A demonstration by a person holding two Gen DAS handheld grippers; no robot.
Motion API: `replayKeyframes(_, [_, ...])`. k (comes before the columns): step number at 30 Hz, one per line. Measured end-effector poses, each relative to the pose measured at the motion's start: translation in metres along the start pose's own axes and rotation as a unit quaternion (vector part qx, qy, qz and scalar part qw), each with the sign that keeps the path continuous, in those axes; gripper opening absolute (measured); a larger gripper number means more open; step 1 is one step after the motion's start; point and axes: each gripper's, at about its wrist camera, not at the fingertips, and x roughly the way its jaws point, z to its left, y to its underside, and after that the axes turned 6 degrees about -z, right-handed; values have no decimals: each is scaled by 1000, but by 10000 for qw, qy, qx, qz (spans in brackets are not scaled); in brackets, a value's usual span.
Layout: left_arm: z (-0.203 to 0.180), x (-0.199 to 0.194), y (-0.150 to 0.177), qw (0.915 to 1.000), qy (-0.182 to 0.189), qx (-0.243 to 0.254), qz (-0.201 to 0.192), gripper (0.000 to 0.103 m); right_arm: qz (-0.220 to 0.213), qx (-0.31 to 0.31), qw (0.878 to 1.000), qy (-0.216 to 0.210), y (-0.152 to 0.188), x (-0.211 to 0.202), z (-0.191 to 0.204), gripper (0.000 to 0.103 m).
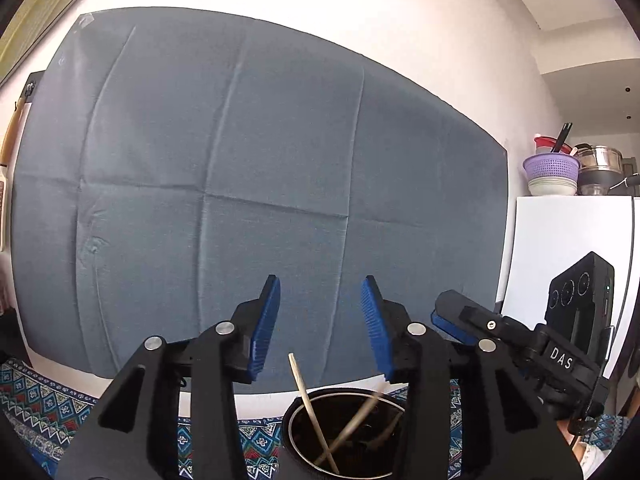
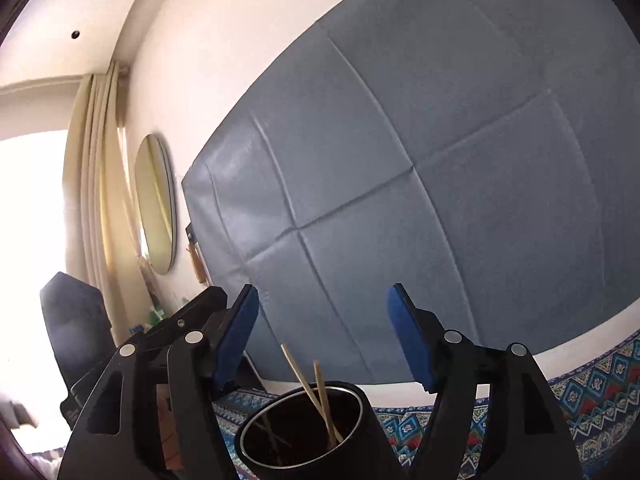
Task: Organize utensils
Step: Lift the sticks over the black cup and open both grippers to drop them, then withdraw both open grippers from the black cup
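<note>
A: How was the left gripper [image 1: 320, 328] held?

B: It pointed level toward a grey-blue cloth [image 1: 256, 184] pinned on the white wall. Its blue pads [image 1: 266, 324] stood apart with nothing between them, so it was released and held nothing.

A: And the right gripper [image 2: 324, 336]?

B: It was tipped slightly upward and rolled, so the cloth ran slanted across its view. Its fingers were spread wider than the left's, and they were empty too. In the left wrist view it reached in from the right side, just beside the left gripper's right finger; whether the two touched I could not tell.

A: Where were the utensils?

B: Two pale wooden chopsticks [image 2: 310, 390] stood tilted in a dark round holder [image 2: 360, 408] with a shiny metal rim. The holder sat on a patterned blue tablecloth [image 2: 592, 384], low in both views, below and between each gripper's fingers. The sticks crossed inside the holder, and their upper ends rose above the rim without reaching the pads.

A: Was anything else nearby?

B: A white fridge [image 1: 560, 240] with a purple colander [image 1: 551, 168] and pots on top stood to the right. A round mirror [image 2: 156, 204] and a cream curtain [image 2: 92, 184] were on the left wall.
</note>
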Motion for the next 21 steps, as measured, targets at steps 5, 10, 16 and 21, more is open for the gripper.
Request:
replayKeyframes(5, [-4,-19,-24,9999,-40,71,-61,69,-67,-176,9998,5,-23,-14,24,86])
replayKeyframes(10, [-15,-39,-49,9997,-20,252,-65,83,-21,-380,9993,7,-43,-29,53,87])
replayKeyframes(16, [-26,-68,-75,9990,-74,430,20,98,-10,-635,9980,1,-64,-56,88,88])
replayKeyframes(21, [-30,-87,-90,9985,-267,414,235,98,-28,-877,9961,89,-74,-80,117,90])
